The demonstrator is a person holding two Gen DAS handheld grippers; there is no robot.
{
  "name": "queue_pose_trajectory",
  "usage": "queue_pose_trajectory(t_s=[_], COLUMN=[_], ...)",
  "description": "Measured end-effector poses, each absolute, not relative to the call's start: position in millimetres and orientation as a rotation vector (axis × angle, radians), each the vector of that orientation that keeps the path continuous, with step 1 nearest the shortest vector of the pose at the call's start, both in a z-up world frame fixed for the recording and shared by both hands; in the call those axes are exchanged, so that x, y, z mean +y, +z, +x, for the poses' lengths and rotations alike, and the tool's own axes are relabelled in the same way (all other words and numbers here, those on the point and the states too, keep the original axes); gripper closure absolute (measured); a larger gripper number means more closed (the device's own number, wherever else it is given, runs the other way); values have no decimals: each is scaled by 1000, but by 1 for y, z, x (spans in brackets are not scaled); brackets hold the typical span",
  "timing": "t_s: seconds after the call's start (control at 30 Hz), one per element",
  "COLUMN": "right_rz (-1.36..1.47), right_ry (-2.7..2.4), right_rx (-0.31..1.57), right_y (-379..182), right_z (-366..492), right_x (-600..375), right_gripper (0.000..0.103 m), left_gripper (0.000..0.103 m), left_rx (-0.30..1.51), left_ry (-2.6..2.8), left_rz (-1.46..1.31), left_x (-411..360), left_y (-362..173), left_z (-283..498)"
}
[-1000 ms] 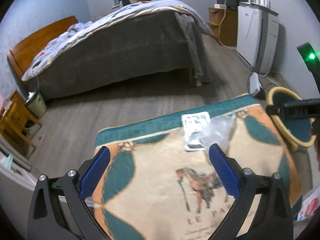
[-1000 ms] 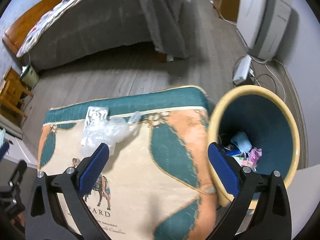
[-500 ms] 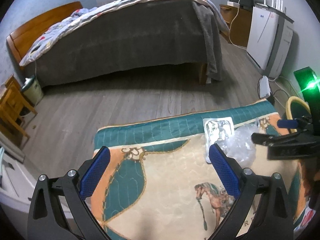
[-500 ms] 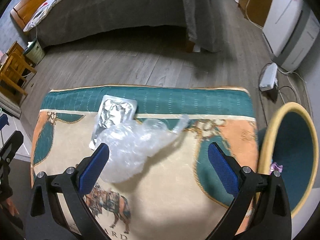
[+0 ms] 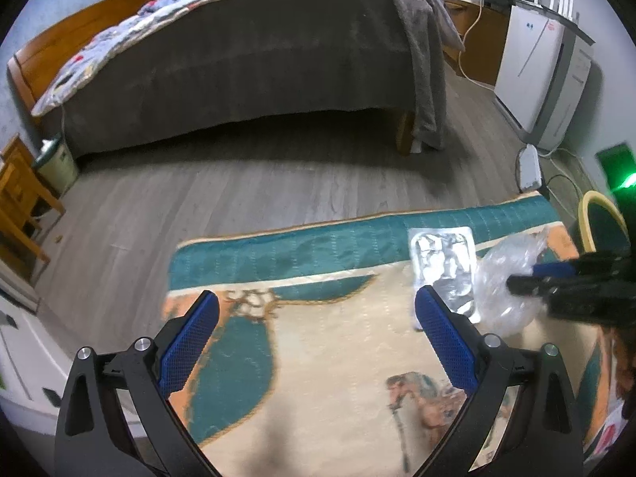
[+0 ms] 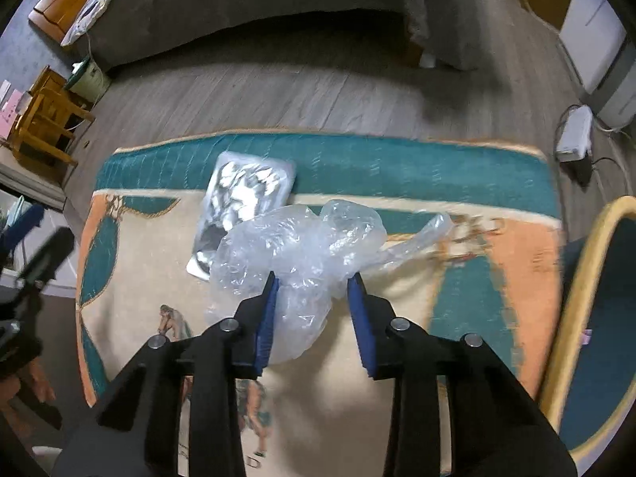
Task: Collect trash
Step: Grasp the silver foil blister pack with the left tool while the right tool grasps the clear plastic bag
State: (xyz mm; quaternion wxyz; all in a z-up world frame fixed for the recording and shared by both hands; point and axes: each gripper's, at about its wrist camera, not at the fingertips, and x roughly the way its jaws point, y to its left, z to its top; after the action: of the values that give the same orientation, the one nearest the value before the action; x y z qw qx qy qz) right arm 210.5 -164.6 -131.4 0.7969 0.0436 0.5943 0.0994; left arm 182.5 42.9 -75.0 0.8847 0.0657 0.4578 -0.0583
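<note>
R claw [image 6: 312,278] just been closing, pads squeezing plastic bag [image 6: 294,246] on surface [image 6: 397,397]. L claw [image 5: 318,310] apart, empty. Foil pack [image 6: 246,194] left beside bag. Bin [image 6: 572,302] holds some trash; both pending.

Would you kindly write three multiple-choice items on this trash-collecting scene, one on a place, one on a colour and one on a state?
1. Where does the foil blister pack lie?
A. on the patterned cloth
B. in the bin
C. on the bed

2. What colour is the inside of the yellow-rimmed bin?
A. red
B. teal
C. white

3. How do the left gripper fingers stand?
A. clamped on the pack
B. shut on nothing
C. wide apart, with nothing between them

Answers:
1 A, since the pack rests flat on the cloth beside the clear plastic bag.
2 B, seen in the right wrist view.
3 C; the right gripper, whose fingers have just been closing, has the bag between them.
</note>
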Motion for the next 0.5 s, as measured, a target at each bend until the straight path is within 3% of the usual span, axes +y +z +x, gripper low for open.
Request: queue_pose_trajectory(t_s=[0.5], right_rz=[111], right_ry=[41], right_rx=[1179], right_y=[-105], right_z=[225], right_x=[-233], right_gripper=[70], left_gripper=[5], left_rx=[1070], left_ry=[-228], left_rz=[166], left_x=[-46], left_y=[-138], left_z=[212])
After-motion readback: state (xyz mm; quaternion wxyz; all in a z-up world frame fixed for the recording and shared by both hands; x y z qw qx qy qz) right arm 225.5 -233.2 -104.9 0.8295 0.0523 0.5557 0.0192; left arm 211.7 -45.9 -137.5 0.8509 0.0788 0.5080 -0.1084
